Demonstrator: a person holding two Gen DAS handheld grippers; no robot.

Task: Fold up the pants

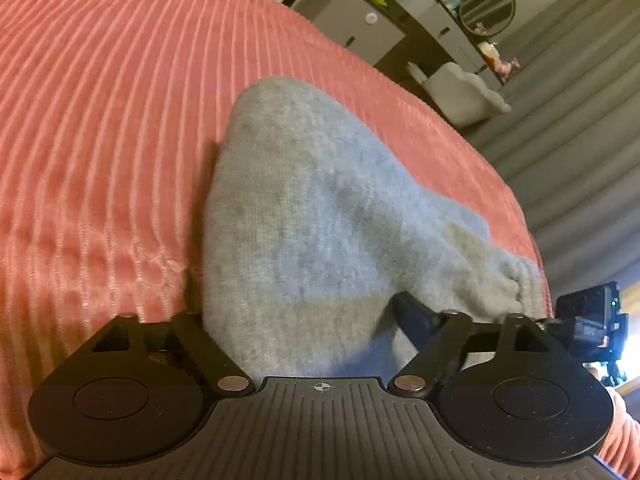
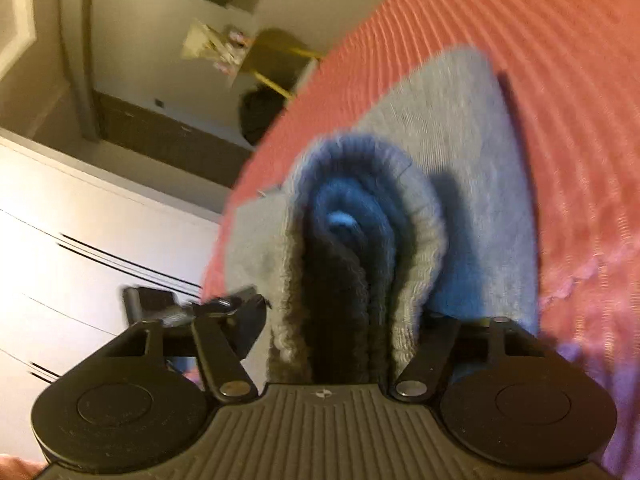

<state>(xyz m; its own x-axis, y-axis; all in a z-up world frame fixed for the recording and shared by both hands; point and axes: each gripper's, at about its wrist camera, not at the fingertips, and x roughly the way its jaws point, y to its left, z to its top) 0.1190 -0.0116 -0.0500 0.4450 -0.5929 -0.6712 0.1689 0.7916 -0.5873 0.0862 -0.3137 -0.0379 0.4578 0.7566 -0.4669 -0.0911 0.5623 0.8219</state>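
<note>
Grey sweatpants [image 1: 320, 208] lie folded on a pink ribbed bedspread [image 1: 100, 120]. My left gripper [image 1: 296, 312] straddles a wide mound of their fabric. Its jaws stand far apart and the cloth between them is not pinched; the fingertips are hidden by the cloth. In the right wrist view, the stacked layers with the ribbed waistband [image 2: 352, 216] stand between the jaws of my right gripper [image 2: 344, 316]. The right finger [image 2: 436, 328] lies against the stack, and the left finger [image 2: 252, 320] sits just off it. The picture is blurred there.
The bed's edge runs close behind the pants [image 2: 460, 128]. Beyond it are a grey dresser [image 1: 360, 28] with bottles and a round mirror [image 1: 486, 6], a white chair [image 1: 460, 92], grey curtains [image 1: 580, 120] and white wardrobe doors [image 2: 80, 220]. My other gripper [image 1: 588, 320] shows at right.
</note>
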